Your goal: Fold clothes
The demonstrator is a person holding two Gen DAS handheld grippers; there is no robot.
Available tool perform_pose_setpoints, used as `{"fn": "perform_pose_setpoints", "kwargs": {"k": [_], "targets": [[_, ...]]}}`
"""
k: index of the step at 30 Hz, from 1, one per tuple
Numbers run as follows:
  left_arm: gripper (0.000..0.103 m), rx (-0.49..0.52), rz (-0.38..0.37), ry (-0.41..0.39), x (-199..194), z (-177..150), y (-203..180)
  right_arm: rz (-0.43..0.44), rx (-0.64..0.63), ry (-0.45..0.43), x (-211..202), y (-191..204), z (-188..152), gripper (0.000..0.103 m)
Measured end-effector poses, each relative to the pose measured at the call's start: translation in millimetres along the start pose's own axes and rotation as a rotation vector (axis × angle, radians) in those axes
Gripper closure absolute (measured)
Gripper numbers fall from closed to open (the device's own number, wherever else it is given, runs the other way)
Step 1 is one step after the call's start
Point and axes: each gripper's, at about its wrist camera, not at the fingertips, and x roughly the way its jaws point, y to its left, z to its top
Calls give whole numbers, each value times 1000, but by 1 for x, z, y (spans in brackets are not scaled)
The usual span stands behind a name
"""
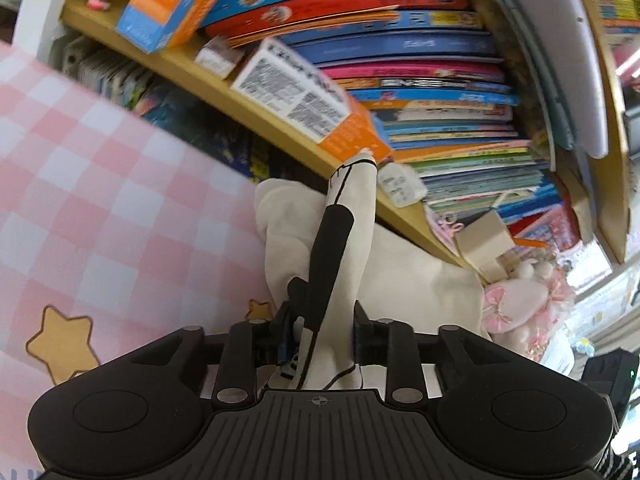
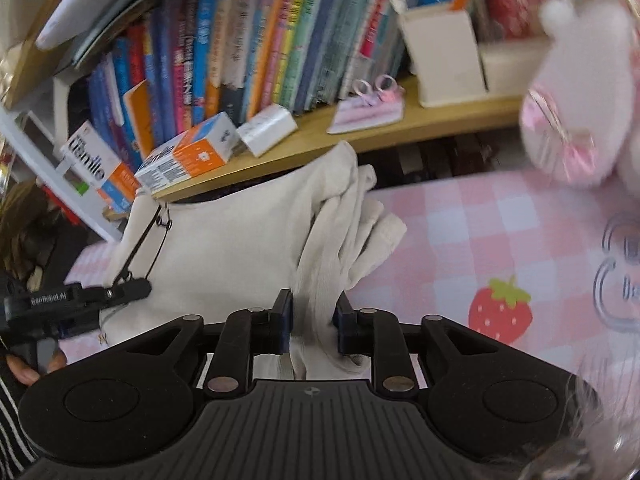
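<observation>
While your left claw [image 1: 320, 332] has a bunched edge of the cream garment [image 1: 400, 276] between its pads, your right claw [image 2: 314, 320] has a ribbed fold of that garment [image 2: 240, 240] between its own — whether either pair presses I cannot tell. It drapes over the pink checked bench [image 2: 480, 232] at the edge below the bookshelf [image 2: 400, 124] — sleeves bunched toward the middle.

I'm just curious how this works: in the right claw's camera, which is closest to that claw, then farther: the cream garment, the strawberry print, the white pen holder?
1. Cream cloth garment, between the jaws.
2. Red strawberry print, right, on the pink checked cover.
3. White square pen holder, on the shelf behind.
</observation>
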Motion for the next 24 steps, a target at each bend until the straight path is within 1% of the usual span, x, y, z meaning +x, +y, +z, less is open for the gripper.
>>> {"fn": "perform_pose_setpoints", "kwargs": {"k": [1,2,3,5,7,11,13,15,18,24], "targets": [[64,-8,12,0,0,0,0,-8,13,0,0,0,-1,72],[59,-15,28,-4,-1,0,-1,-22,17,1,-2,1,-1,69],[52,-19,45,-12,-4,0,-2,-36,22,2,-3,3,-1,67],[42,-12,94,-26,-10,0,-6,-65,30,4,-5,6,-1,64],[41,35,133,-41,-19,-2,-13,-91,28,2,-11,10,-1,55],[39,142,149,-68,-37,-11,-32,-125,13,-23,-31,21,-7,46],[37,199,161,-76,-46,-16,-44,-146,-15,-37,-40,28,-14,39],[33,247,189,-92,-54,-24,-56,-177,-54,-49,-49,35,-24,38],[29,281,228,-106,-66,-40,-69,-201,-88,-64,-64,46,-38,37],[29,327,281,-98,-85,-81,-93,-227,-135,-97,-96,67,-69,31]]}}
